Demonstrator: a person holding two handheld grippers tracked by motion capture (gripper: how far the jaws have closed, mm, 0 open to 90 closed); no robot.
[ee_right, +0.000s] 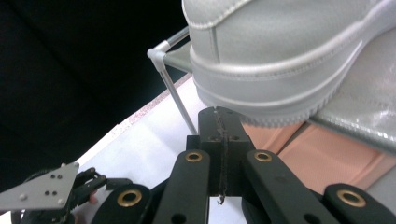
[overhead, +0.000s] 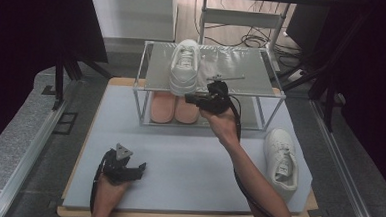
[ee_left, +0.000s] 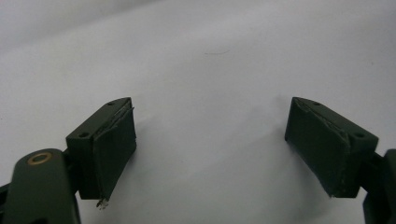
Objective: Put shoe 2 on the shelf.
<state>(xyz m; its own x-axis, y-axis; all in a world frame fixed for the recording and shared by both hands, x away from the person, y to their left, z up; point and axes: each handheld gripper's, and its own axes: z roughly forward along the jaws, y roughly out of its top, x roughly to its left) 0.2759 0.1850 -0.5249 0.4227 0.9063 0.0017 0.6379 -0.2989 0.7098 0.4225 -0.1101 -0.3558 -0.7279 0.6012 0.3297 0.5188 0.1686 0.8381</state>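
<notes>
— White leather: that's the sneaker (overhead: 184, 67) on the top shelf of the wire rack (overhead: 147, 83), heel hanging slightly over the front edge.

— Where's the right gripper (overhead: 197, 98)?

— Just below that heel, jaws pressed together with nothing between them; whether the tips touch the sole I can't tell.

— And under the shelf?

— A pair of pink slippers (overhead: 174, 109) on the lower level.

— The left gripper (overhead: 136, 168)?

— Resting low over the grey tabletop (overhead: 188, 163), jaws spread, empty. A second white sneaker (overhead: 281, 162) lies by the tabletop's right edge.
</notes>
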